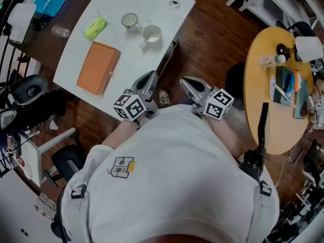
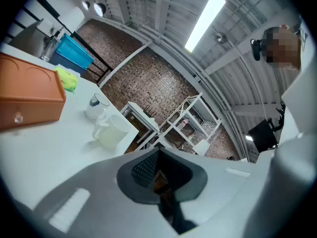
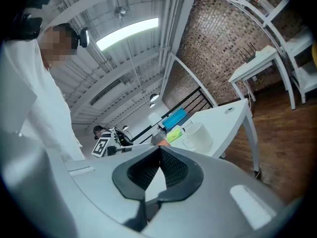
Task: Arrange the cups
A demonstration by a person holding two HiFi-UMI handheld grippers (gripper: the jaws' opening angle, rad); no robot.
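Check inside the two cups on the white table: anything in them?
From the head view, the white mug and the dark-rimmed cup both look empty; near inner walls are hidden.

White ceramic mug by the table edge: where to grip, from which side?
Likely the rim of the white ceramic mug, from above, far-right side: upright, mouth open; handle juts toward the person; dark-rimmed cup crowds its left in the head view.

Left tongs (image 2: pixel 159 170), jaws shut & empty, face white bench (image 2: pixel 44 157) w/ white mug (image 2: pixel 113 132), smaller cup (image 2: pixel 97 106) just behind, orange box (image 2: pixel 29 95) at left.
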